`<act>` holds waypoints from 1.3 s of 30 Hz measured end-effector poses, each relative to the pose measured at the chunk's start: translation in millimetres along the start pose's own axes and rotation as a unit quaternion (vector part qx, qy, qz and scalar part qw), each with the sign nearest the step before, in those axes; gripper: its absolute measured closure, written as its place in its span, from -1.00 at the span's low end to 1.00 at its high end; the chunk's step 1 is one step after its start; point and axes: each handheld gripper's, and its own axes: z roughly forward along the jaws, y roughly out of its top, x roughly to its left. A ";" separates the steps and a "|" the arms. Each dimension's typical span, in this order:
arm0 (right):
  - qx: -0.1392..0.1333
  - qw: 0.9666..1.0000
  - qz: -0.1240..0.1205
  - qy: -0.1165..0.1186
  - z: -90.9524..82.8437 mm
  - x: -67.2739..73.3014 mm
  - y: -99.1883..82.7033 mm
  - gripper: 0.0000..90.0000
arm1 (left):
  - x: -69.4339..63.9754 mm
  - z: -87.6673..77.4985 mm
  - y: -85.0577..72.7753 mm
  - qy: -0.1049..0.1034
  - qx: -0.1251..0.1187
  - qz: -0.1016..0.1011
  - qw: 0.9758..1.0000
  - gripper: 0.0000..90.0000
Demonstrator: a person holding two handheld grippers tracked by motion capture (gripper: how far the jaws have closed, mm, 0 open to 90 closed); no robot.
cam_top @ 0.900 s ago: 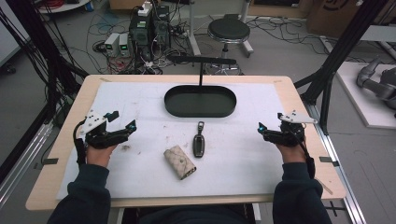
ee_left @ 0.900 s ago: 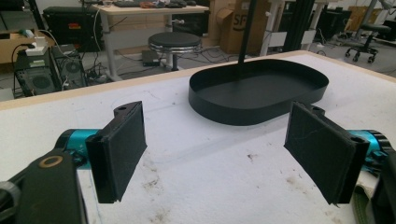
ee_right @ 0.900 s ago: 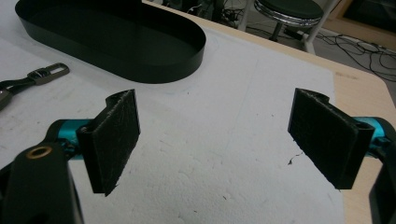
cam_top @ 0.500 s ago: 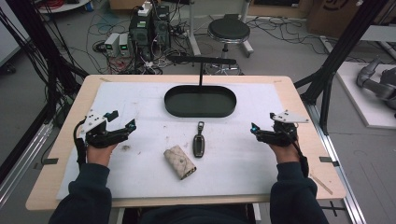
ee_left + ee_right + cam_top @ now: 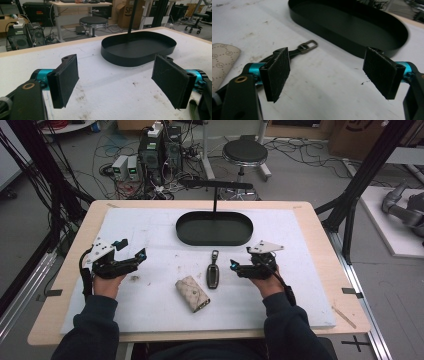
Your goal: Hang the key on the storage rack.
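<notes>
On the bench:
Right tongs (image 5: 234, 265): wide open, empty, just beside key fob (image 5: 213, 276).
Left tongs (image 5: 134, 251): wide open, empty.
Done: nothing gripped.
Left: grasping fob, likely for tray (image 5: 186, 234).

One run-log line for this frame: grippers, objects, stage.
right gripper: open, beside key fob, not touching | left gripper: open, nothing between jaws | beige pouch: on mat | black tray: nothing inside | stage: reaching
</notes>
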 end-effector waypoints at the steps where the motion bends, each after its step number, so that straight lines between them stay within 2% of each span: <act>1: 0.000 1.000 0.000 0.000 0.0 0.0 0.0 -0.51 | 0.1 0.8 -0.3 -0.002 0.000 0.000 1.000 -0.53; 2: 0.003 1.000 0.004 0.006 5.0 4.6 1.6 -0.51 | 0.2 1.8 -0.6 -0.004 0.000 -0.002 1.000 -0.53; 3: 0.013 1.000 0.006 0.010 16.1 14.9 4.9 -0.54 | 0.5 2.7 -1.1 -0.005 0.002 -0.002 1.000 -0.53; 4: 0.013 1.000 0.006 0.010 16.1 14.9 4.9 -0.54 | 0.7 3.5 -1.4 -0.005 0.004 -0.004 1.000 -0.53; 8: 0.040 0.999 0.001 0.028 39.9 38.0 8.8 -0.54 | 1.7 4.3 -1.9 -0.004 0.005 -0.008 1.000 -0.52; 9: 0.050 0.998 -0.005 0.035 50.2 47.4 9.2 -0.54 | 1.9 4.3 -1.9 -0.004 0.006 -0.008 1.000 -0.52; 11: 0.056 0.998 -0.007 0.037 53.5 50.4 9.1 -0.54 | 2.1 4.4 -2.0 -0.004 0.006 -0.008 1.000 -0.52; 12: 0.073 0.997 -0.015 0.037 61.9 55.4 7.2 -0.54 | 2.1 4.4 -2.1 -0.004 0.006 -0.008 1.000 -0.52; 13: 0.073 0.997 -0.015 0.037 61.9 55.4 7.2 -0.54 | 2.1 4.3 -2.0 -0.006 0.007 -0.008 1.000 -0.52; 14: 0.090 0.995 -0.019 0.030 66.5 56.3 5.0 -0.55 | 2.0 4.3 -2.1 -0.006 0.008 -0.008 1.000 -0.52; 16: 0.094 0.995 -0.018 0.029 66.6 55.3 4.3 -0.55 | 1.8 4.0 -2.0 -0.005 0.007 -0.009 1.000 -0.52; 19: 0.102 0.994 -0.033 0.014 59.6 49.8 4.2 -0.47 | 2.0 3.5 -1.9 -0.005 0.007 -0.011 1.000 -0.52; 21: 0.105 0.994 -0.034 0.011 56.9 47.5 3.8 -0.44 | 2.3 3.5 -2.0 -0.004 0.008 -0.011 1.000 -0.52; 23: 0.117 0.992 -0.046 -0.008 47.5 39.9 1.1 -0.41 | 2.4 3.7 -2.1 -0.004 0.009 -0.011 1.000 -0.52; 25: 0.121 0.991 -0.049 -0.015 44.1 36.5 -0.5 -0.37 | 2.6 3.7 -2.1 -0.005 0.009 -0.011 1.000 -0.52; 26: 0.131 0.990 -0.052 -0.029 37.6 28.7 -4.3 -0.33 | 2.7 3.8 -2.1 -0.005 0.009 -0.011 1.000 -0.52; 27: 0.131 0.990 -0.052 -0.029 37.6 28.7 -4.3 -0.33 | 2.8 3.9 -2.2 -0.005 0.009 -0.011 1.000 -0.52; 28: 0.132 0.989 -0.045 -0.049 31.9 21.1 -8.7 -0.32 | 2.7 4.1 -2.3 -0.005 0.009 -0.013 1.000 -0.52; 29: 0.132 0.989 -0.045 -0.049 31.9 21.1 -8.7 -0.32 | 2.8 4.3 -2.5 -0.004 0.010 -0.012 1.000 -0.52; 31: 0.127 0.990 -0.034 -0.041 29.7 12.6 -12.5 -0.32 | 2.6 4.7 -2.7 -0.006 0.012 -0.012 1.000 -0.52; 32: 0.120 0.992 -0.036 -0.024 31.6 9.1 -13.2 -0.31 | 2.4 5.0 -2.8 -0.006 0.011 -0.012 1.000 -0.52; 33: 0.120 0.992 -0.036 -0.024 31.6 9.1 -13.2 -0.31 | 2.1 5.2 -2.8 -0.006 0.013 -0.012 1.000 -0.52; 34: 0.113 0.993 -0.039 -0.013 34.0 8.4 -13.2 -0.31 | 1.9 5.4 -2.8 -0.007 0.013 -0.010 1.000 -0.52; 36: 0.103 0.994 -0.028 0.018 42.2 6.9 -13.6 -0.35 | 1.9 5.5 -2.8 -0.007 0.013 -0.010 1.000 -0.52; 38: 0.110 0.993 -0.027 0.021 48.9 6.2 -14.9 -0.38 | 2.1 5.1 -2.7 -0.007 0.012 -0.013 1.000 -0.52; 39: 0.115 0.993 -0.017 0.030 52.1 2.0 -16.3 -0.40 | 2.3 4.9 -2.7 -0.007 0.012 -0.013 1.000 -0.52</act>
